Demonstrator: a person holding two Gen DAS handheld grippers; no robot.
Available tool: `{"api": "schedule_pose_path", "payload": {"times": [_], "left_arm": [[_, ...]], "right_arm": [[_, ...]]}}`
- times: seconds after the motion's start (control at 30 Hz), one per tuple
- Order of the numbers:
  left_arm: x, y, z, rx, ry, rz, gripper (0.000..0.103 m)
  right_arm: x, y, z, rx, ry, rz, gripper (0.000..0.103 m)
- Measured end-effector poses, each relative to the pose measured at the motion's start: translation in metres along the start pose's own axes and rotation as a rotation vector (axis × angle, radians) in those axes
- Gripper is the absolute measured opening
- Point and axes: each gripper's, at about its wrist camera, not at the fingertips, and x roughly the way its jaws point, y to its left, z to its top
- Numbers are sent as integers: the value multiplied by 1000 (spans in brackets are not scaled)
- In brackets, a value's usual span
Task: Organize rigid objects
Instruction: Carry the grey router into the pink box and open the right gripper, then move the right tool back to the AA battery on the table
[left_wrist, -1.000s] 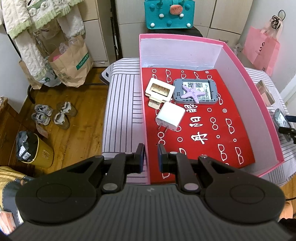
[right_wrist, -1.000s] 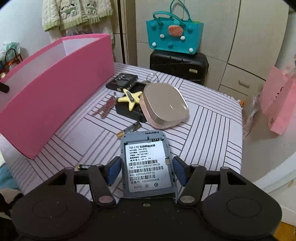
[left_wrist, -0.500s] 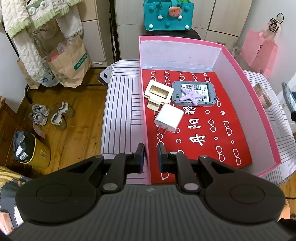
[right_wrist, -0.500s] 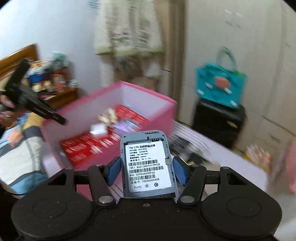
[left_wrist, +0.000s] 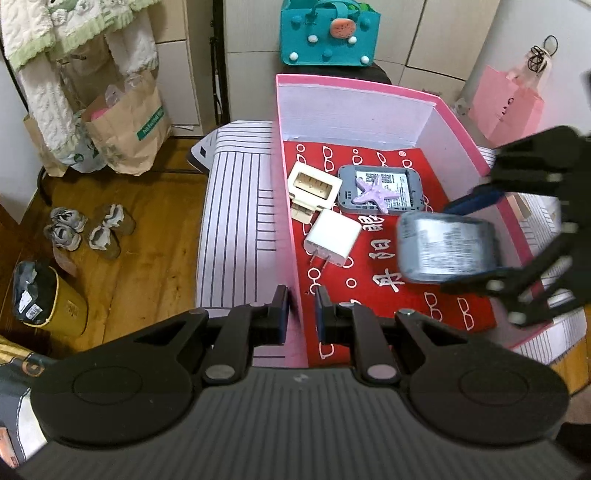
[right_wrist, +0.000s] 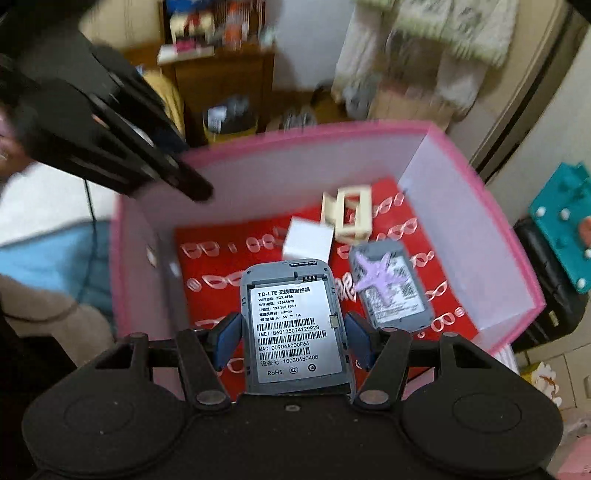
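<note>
The right gripper (right_wrist: 293, 328) has its jaws clenched on a grey router (right_wrist: 295, 325), pinching its two long sides. The router's long axis runs along the fingers, its rounded free end pointing away from the gripper and down toward the box (right_wrist: 476, 236); the labelled, barcoded face is turned up to the right wrist camera. It hangs in the air above the red liner (left_wrist: 402, 299) of the box, over the half nearer the left gripper, touching nothing below. In the left wrist view the router is blurred.

The pink box is open-topped, with white inner walls. On its liner lie four things, all toward the far end: a cream plug adapter (left_wrist: 314, 186), a white charger (left_wrist: 334, 238) just in front of it with its prongs pointing at the near wall, and a second grey router (left_wrist: 380, 190) lying flat beside the adapter, with a purple starfish (left_wrist: 375, 190) on top of it.

The left gripper (left_wrist: 300, 314) has its jaws nearly shut astride the box's near wall, close to a corner; whether the pads press on the wall I cannot tell. The box stands on a striped table (left_wrist: 236, 236).
</note>
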Motion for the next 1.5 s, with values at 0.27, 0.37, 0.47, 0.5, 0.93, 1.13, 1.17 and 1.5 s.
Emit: {"api": "schedule_pose_path", "payload": {"times": [0.27,0.37,0.47,0.5,0.93,1.13,1.17,1.5], "left_arm": [[-2,-7,-2,75,-9,14,14],[-3,-9,-3,90,-11,22,14],[-2,-9,-4,92,-15,24,14],[-2,-9,-3,85,-15,23,14],[-3,-6,-5,49,-19,7,14],[-3,-6,-7,48,-20,11,14],[-3,-6,-8,48,-17,12,14],[-11,-10,-12,84,-66,45,7]], "right_arm": [[42,-10,10,-45,129,-1,66],[55,-15,16,-31,149,-35,66],[57,-20,21,19,145,-25,65],[59,-18,23,30,144,-29,65],[-37,-20,-8,253,-132,-48,69],[-98,-21,-62,434,-278,-68,69],[-105,-18,-73,447,-295,-91,69],[-70,2,-178,661,-281,-270,70]]}}
